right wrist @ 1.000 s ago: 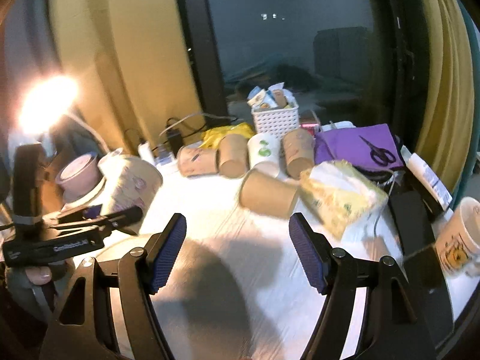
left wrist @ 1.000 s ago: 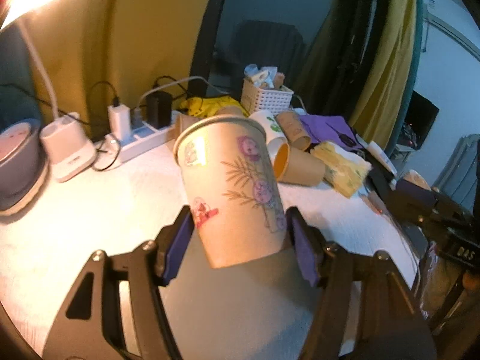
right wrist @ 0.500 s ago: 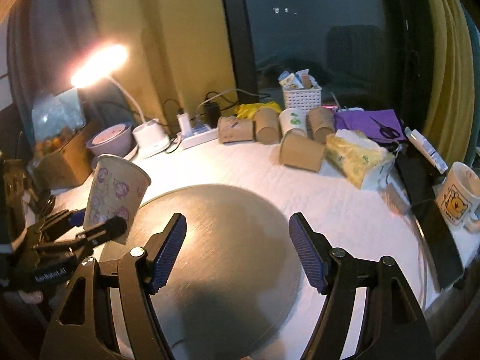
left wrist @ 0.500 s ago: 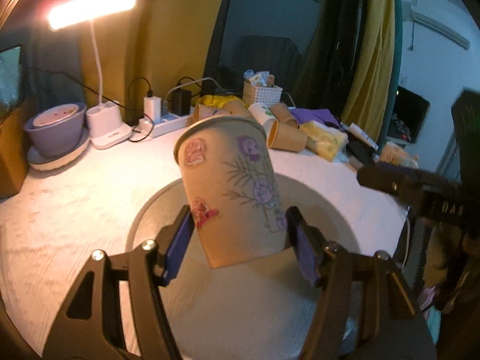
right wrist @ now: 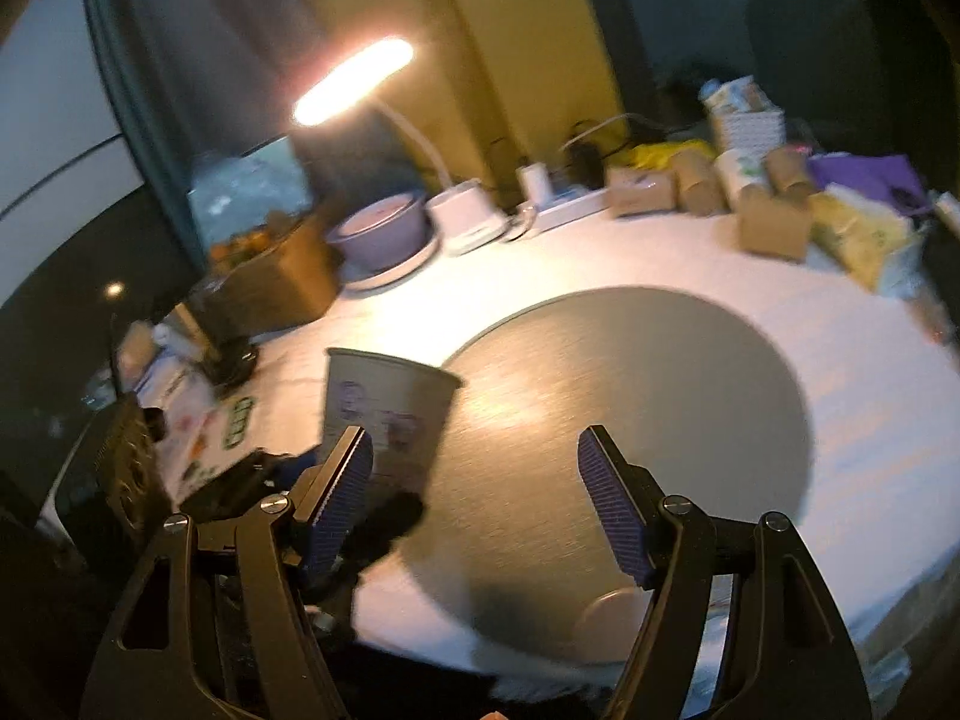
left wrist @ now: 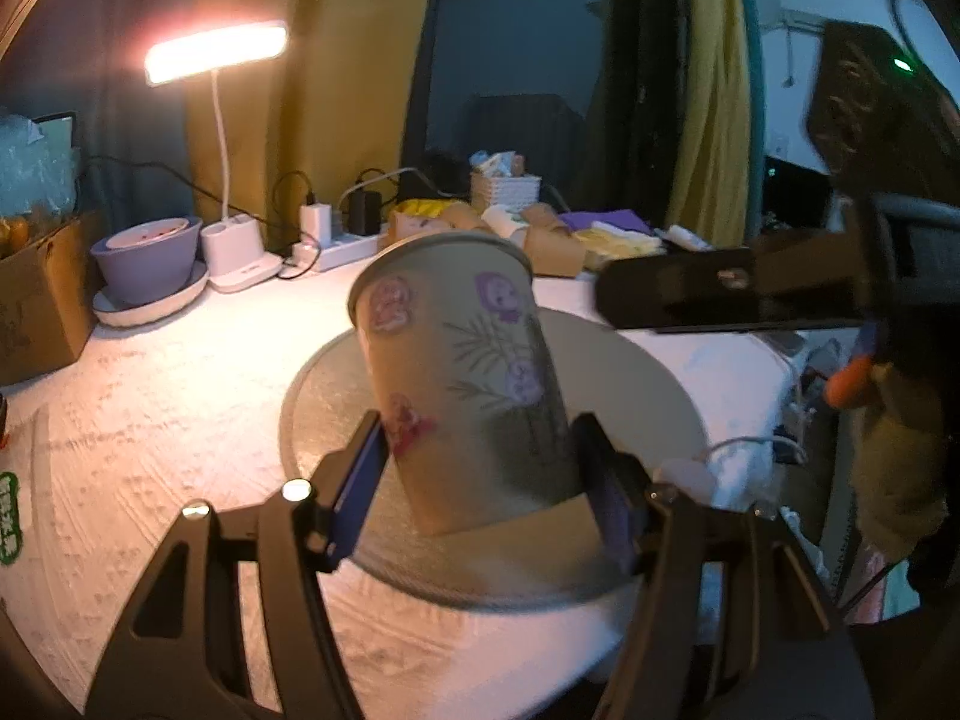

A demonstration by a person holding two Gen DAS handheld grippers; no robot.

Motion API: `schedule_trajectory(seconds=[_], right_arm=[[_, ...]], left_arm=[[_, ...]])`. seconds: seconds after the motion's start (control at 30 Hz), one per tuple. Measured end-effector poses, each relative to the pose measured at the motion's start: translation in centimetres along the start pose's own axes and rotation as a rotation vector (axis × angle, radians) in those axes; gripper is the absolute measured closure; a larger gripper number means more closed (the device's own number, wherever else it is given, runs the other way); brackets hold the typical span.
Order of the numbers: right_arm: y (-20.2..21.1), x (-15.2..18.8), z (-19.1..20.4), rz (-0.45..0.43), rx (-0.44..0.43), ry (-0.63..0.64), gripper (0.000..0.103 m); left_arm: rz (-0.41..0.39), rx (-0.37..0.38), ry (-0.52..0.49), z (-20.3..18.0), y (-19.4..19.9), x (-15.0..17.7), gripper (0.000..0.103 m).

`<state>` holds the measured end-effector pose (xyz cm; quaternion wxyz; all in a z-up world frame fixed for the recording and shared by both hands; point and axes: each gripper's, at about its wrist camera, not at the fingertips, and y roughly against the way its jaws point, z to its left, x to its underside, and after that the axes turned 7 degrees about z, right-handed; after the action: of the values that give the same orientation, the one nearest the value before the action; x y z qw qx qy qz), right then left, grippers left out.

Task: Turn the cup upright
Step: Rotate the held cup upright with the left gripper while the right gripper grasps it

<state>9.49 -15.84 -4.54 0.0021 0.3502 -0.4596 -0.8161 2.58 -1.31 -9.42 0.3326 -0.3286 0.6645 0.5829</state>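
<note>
My left gripper point(left wrist: 486, 474) is shut on a tan paper cup point(left wrist: 462, 378) printed with flowers and stickers. It grips the cup near its narrow base, mouth end up and tilted slightly away, above a round grey mat point(left wrist: 618, 372). The same cup shows in the right wrist view point(right wrist: 384, 414), held over the mat's point(right wrist: 660, 384) left edge. My right gripper point(right wrist: 477, 498) is open and empty above the near part of the mat. The right gripper's body point(left wrist: 738, 294) shows at the right of the left wrist view.
A lit desk lamp point(left wrist: 216, 54), a purple bowl point(left wrist: 147, 258) on a plate, a power strip point(left wrist: 342, 249), several brown paper cups point(right wrist: 768, 228), a white basket point(left wrist: 504, 192) and a tissue pack point(right wrist: 858, 234) line the back of the white table. A cardboard box point(right wrist: 276, 276) stands at the left.
Both grippers have pulled back toward the table's near edge. The cup stays held in my left gripper, now over the mat's near left part. The right gripper has swung left toward the cup.
</note>
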Motion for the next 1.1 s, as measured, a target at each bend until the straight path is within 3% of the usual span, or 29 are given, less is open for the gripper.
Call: schedule_trajectory(seconds=[0.3,0.67,0.97,1.03,1.1], right_arm=[[-0.8,0.0,0.5,0.049,-0.156,-0.066,0.029],[-2.1,-0.3,0.6,0.108,-0.180,-0.065,0.029],[-2.9,-0.7,0.0,0.124,-0.208,-0.084,0.032],[-3.1,-0.8,-0.1,0.129,-0.195,-0.085,0.032],[-3.3,-1.0,-0.3,0.128,-0.178,-0.092,0.032]], left_arm=[[-0.067,0.049,-0.055,-0.5,0.9,0.5,0.039],[-0.095,0.155,-0.106,-1.1,1.6,1.4,0.039],[-0.062,0.170,-0.094,-0.6,0.9,1.3,0.037],[-0.044,0.171,-0.087,-0.6,0.6,1.4,0.035],[-0.021,0.173,-0.073,-0.3,0.2,1.4,0.024]])
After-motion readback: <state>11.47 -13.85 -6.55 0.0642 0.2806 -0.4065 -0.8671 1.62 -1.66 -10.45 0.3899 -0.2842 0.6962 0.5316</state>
